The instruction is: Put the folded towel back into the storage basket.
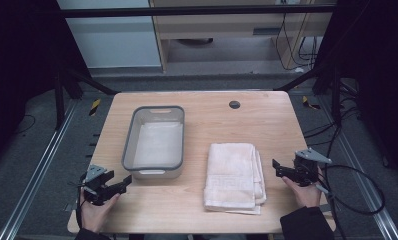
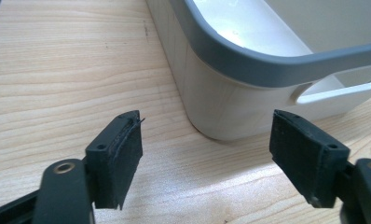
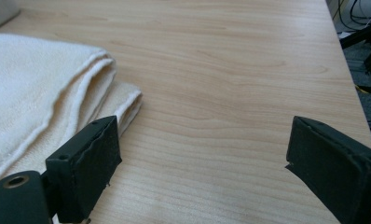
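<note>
left gripper [image 1: 128, 181] — jaws spread, empty, by near-left corner of grey-rimmed white plastic tub [image 1: 155, 141] | right gripper [image 1: 277, 167] — jaws spread, empty, just right of folded cream towel [image 1: 234, 176] | towel right of tub, bare gap between | pale wooden table [image 1: 227, 122], dark floor around

From my seat the high view is soft and low in detail; the table [image 1: 207, 120] is evenly lit from above while the left and right edges of the frame fall to near black. Shadows are faint. In the left gripper view a pale sheen sits on the bin [image 2: 230, 51] rim. Both gripper views blur at the near jaws.
</note>
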### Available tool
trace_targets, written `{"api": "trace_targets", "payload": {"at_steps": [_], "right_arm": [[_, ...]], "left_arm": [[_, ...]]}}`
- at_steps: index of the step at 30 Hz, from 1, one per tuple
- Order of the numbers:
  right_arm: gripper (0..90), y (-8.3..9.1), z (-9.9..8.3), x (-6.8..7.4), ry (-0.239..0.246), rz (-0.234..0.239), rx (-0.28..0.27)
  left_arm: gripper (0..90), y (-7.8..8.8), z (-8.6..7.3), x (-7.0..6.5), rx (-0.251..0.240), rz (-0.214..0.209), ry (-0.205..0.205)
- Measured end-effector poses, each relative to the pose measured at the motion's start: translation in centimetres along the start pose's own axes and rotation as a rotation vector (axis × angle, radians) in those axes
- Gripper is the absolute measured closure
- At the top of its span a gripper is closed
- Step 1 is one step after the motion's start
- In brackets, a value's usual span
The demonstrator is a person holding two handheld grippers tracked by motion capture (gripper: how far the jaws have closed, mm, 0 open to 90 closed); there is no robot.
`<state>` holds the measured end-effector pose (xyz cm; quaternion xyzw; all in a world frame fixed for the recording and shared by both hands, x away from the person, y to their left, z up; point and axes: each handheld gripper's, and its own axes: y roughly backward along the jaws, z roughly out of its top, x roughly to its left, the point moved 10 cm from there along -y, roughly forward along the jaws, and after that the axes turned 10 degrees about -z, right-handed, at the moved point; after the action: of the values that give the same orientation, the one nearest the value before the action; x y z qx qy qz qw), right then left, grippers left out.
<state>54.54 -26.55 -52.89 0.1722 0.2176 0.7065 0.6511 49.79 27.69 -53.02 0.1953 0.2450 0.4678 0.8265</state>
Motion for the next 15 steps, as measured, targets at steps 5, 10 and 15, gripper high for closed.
{"api": "trace_targets", "payload": {"at_steps": [5,10,15], "right_arm": [[12.2,0.7,0.6,-0.1,-0.02,0.0,-0.032],[14.1,1.1,1.0,0.0,-0.015,0.002,-0.054],[15.9,1.5,1.3,0.2,-0.021,0.02,-0.064]], "left_arm": [[26.5,0.6,0.6,-0.2,-0.036,0.003,-0.006],[27.5,1.7,1.6,-0.2,-0.091,0.015,-0.017],[28.0,2.3,2.4,-0.3,-0.127,0.002,0.004]]}}
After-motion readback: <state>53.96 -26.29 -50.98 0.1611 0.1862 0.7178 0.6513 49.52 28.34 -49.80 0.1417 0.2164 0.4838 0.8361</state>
